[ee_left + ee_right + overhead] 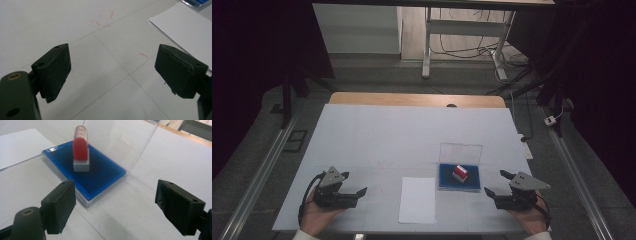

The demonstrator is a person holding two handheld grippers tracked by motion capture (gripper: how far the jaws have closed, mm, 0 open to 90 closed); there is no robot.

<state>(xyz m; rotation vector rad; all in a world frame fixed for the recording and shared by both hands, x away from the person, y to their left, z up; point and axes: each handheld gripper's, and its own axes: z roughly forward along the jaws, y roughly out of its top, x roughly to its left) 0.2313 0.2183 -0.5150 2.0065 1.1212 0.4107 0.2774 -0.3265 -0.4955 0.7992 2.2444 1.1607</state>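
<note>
High view. White table cover [362, 135] over a wooden table, its far edge bare. Left gripper [354, 191] held low at the near left, jaws spread wide, nothing between them. Right gripper [496, 183] at the near right, jaws likewise spread wide and empty. Sheet of white paper [417, 199] lying flat near the middle of the near edge. Blue ink pad [459, 177] in a clear case just right of the paper, its clear lid [461, 153] standing upright along the far side. Red stamp [460, 173] resting on the pad surface, between the two grippers and closer to the right one.

Left gripper view. Both black pads far apart over bare table cover; faint red marks [105, 17] on the cover ahead; corner of the paper at far right.

Right gripper view. Jaws wide, pointed at the near corner of the ink pad. Stamp upright on the blue surface: red handle above, grey base below, apart from the pad's edges.

Handling, by judgement. Stamp looks small, light and rigid, smooth plastic, possibly slippery; best taken across the flat sides of the red handle, above the grey base, keeping pads off the inked face. The lid behind appears thin and easily knocked. Paper is limp and may slide under pressure.
</note>
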